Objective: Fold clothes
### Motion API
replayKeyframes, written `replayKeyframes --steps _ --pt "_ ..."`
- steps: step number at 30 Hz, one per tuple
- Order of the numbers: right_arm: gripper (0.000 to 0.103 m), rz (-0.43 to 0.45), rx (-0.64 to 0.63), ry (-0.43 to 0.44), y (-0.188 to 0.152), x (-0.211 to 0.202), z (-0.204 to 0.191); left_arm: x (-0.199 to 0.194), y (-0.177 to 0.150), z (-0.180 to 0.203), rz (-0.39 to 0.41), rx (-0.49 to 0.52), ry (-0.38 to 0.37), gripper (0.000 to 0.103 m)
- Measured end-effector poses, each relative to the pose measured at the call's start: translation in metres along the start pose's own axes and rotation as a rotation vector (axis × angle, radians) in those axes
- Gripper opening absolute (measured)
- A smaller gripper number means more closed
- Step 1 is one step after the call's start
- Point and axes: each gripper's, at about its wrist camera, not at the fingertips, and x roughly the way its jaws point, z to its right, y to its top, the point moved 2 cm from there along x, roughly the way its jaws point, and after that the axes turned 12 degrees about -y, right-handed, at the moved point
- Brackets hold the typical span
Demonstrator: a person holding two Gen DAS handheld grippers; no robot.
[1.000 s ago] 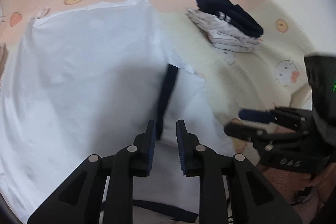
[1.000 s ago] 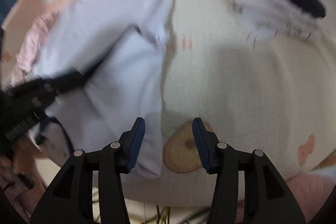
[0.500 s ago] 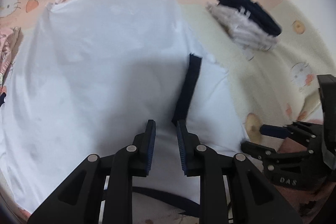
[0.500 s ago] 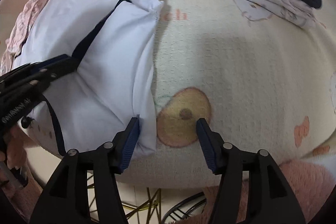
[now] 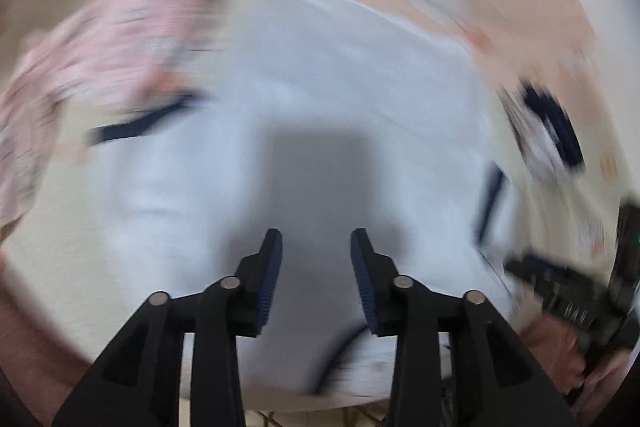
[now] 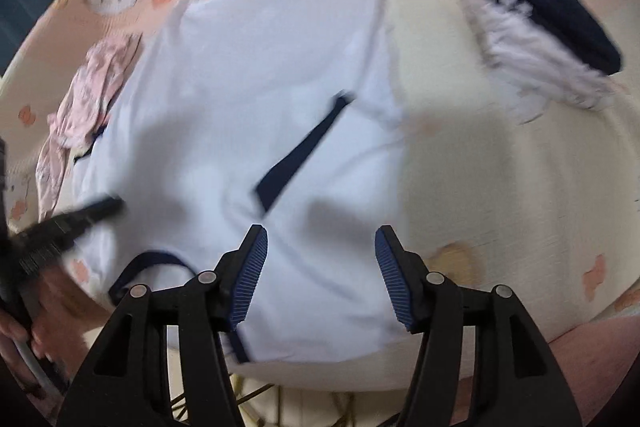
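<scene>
Your left gripper and right gripper both hang with jaws apart, empty, over the white shirt spread mid-frame on the blanket; folded clothes sit upper right.

Right claw spread wide above white shirt; folded stack well apart on blanket.

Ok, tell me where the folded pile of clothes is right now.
In the right wrist view the folded pile lies at upper right on the cream and pink blanket, right of the white shirt and apart from it.
</scene>
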Motion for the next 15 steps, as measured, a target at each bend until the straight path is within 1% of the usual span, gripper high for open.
replayKeyframes --steps 2,4,6,8,10,12,15 --pt "0.058 -0.016 0.008 0.0 0.002 0.006 -0.005 -0.016 0.007 -0.041 0.044 -0.096 0.054 0.041" --pt "0.058 -0.025 0.022 -0.003 0.005 0.011 -0.007 -0.025 0.011 -0.073 0.064 -0.169 0.091 0.041" --pt "0.058 -0.034 0.036 -0.005 0.007 0.017 -0.01 -0.032 0.014 -0.096 0.095 -0.228 0.084 0.041" --pt "0.058 -0.044 0.05 -0.008 0.009 0.023 -0.012 -0.029 0.014 -0.108 0.106 -0.276 0.046 0.041" --pt "0.058 -0.053 0.064 -0.01 0.012 0.028 -0.015 -0.021 0.013 -0.112 0.097 -0.288 0.036 0.041" --pt "0.058 -0.047 0.088 -0.015 0.015 0.031 -0.013 -0.01 0.012 -0.111 0.085 -0.287 0.031 0.041" --pt "0.058 -0.025 0.112 -0.02 0.02 0.032 -0.012 -0.001 0.014 -0.101 0.099 -0.249 0.041 0.041"
